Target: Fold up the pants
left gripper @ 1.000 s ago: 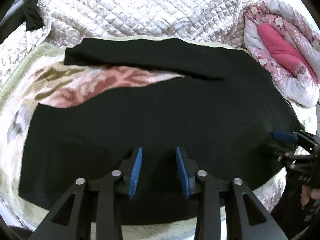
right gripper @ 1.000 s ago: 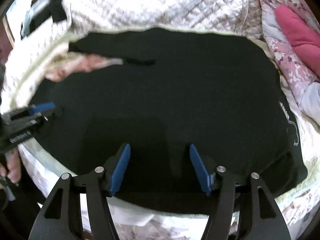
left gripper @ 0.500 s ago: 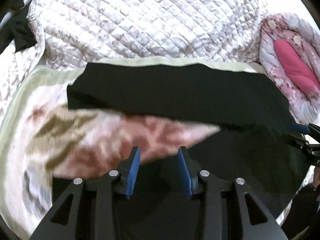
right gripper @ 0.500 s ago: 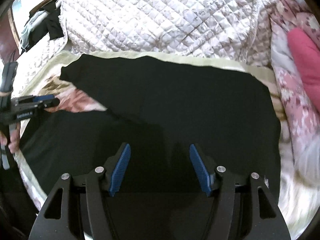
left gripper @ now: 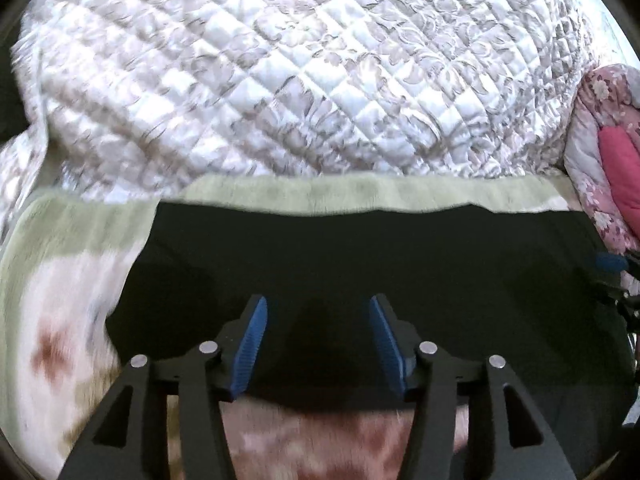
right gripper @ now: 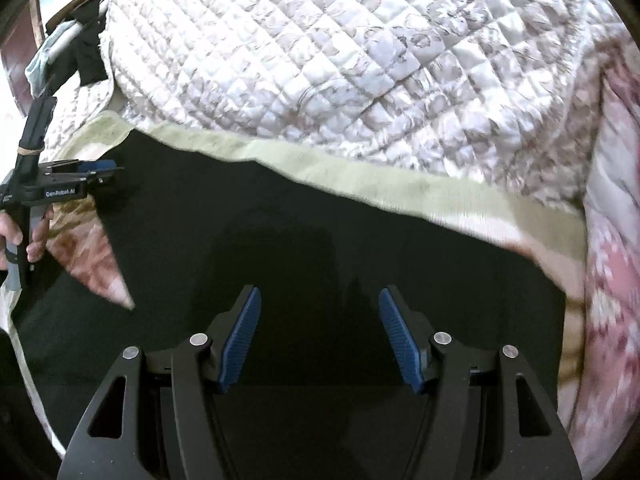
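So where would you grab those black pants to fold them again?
Probably the pants at their left edge, where the cloth ends on the floral blanket. Come from the left, low, so one finger slides under; elsewhere they lie flat, offering no lip.

Bright daylight whitens the quilt – near glare at the top. The black pants swallow detail, gripper shadows barely showing. Fisheye curves the edges – the floral blanket smears with motion blur.
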Demonstrator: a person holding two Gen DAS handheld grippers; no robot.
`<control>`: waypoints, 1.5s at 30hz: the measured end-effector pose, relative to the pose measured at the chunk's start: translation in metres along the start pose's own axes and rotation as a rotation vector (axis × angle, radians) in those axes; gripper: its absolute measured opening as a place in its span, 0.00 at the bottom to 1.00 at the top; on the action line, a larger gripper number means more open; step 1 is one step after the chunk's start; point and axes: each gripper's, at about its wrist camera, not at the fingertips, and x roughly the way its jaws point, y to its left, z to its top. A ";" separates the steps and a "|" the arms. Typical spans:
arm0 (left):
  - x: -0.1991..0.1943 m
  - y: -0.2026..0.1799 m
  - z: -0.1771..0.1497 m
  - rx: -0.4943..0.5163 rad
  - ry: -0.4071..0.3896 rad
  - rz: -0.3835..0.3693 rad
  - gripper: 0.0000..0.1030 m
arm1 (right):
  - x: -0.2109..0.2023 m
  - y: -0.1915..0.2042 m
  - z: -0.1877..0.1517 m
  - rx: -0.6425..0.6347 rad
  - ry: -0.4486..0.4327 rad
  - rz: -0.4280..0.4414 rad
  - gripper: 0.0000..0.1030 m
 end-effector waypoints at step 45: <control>-0.142 -0.055 -0.147 0.014 -0.204 -0.091 0.04 | -0.136 0.072 -0.140 0.113 -0.098 0.017 0.00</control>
